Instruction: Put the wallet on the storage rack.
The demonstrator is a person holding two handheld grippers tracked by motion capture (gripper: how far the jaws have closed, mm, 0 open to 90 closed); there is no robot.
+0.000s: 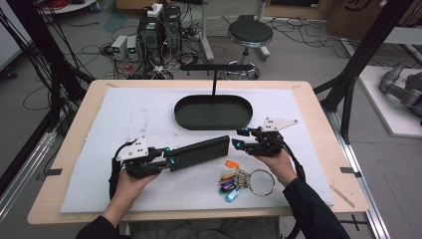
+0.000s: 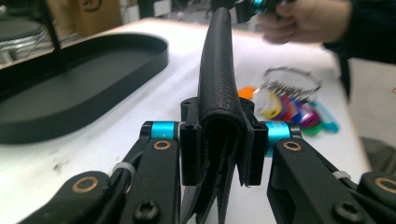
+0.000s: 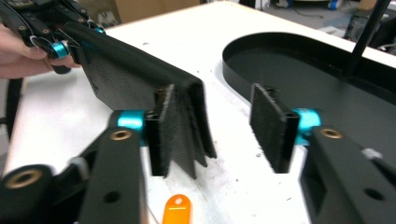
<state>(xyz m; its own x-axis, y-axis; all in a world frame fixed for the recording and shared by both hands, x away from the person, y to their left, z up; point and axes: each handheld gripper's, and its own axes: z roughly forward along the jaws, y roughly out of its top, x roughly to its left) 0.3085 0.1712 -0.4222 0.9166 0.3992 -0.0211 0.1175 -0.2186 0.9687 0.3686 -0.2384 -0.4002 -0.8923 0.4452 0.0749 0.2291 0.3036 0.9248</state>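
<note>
A long black leather wallet (image 1: 199, 152) hangs edge-up just above the white mat. My left gripper (image 1: 171, 159) is shut on its left end; in the left gripper view both pads (image 2: 189, 154) press the folded wallet (image 2: 217, 70) between them. My right gripper (image 1: 239, 138) is at the wallet's other end and stands open. In the right gripper view the wallet's end (image 3: 187, 121) lies against one pad (image 3: 161, 135), while the other pad (image 3: 271, 126) stands well apart from it.
A black oval tray (image 1: 178, 110) with a T-shaped stand (image 1: 215, 67) sits behind the grippers. A key ring with several coloured tags (image 1: 244, 179) lies on the mat in front of the right hand. The white mat (image 1: 124, 114) covers most of the wooden table.
</note>
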